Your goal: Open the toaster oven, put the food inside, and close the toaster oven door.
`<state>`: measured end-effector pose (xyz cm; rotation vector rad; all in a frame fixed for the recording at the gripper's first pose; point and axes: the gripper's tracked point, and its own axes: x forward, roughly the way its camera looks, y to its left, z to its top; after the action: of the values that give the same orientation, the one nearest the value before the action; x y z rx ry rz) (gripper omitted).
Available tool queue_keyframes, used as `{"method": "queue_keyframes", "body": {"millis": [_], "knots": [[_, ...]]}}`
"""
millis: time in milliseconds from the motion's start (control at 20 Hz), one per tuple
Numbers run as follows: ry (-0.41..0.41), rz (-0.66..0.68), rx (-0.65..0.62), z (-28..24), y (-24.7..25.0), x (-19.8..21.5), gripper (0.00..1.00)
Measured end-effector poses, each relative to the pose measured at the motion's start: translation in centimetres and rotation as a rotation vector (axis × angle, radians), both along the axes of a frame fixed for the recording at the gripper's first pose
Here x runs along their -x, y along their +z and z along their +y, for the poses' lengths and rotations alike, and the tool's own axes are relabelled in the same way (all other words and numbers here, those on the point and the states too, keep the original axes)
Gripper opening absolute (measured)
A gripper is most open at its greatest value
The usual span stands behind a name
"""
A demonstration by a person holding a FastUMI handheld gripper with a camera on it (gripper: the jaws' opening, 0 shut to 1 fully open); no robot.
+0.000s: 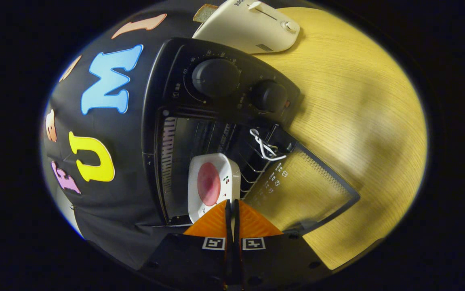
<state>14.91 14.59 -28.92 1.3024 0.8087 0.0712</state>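
Gripper (pixel 232 202): orange fingers (pixel 212 224) pressed together, clamping near rim of white plate (pixel 200 202). Plate carries round pink food (pixel 209 184), sits in toaster oven (pixel 167 133) mouth over wire rack (pixel 252 165), 12 o'clock of fingertips. Glass door (pixel 309 190) swung open, 2 o'clock. White toaster (pixel 252 26) on wooden table (pixel 357 121), beyond oven.

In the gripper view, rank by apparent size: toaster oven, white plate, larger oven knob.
1. Toaster oven, door open
2. White plate, clamped edge-on by the tongs; nearness inflates it
3. Larger knob
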Motion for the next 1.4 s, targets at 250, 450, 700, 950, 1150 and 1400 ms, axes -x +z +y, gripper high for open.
{"method": "queue_keyframes", "body": {"millis": [250, 450, 700, 950, 1150, 1400], "knots": [[-0.092, 0.000, 0.026, 0.3, -0.9, -2.9, 0.02], [-0.166, 0.011, 0.015, 0.3, -1.2, -5.0, 0.02], [-0.198, 0.029, -0.003, 1.2, -1.0, -6.5, 0.03], [-0.160, 0.031, -0.027, 2.2, -0.1, -6.1, 0.08], [-0.122, -0.034, -0.017, 2.3, 1.5, -4.9, 0.35], [-0.054, -0.059, 0.019, 2.1, 2.2, -2.1, 0.87]]}}
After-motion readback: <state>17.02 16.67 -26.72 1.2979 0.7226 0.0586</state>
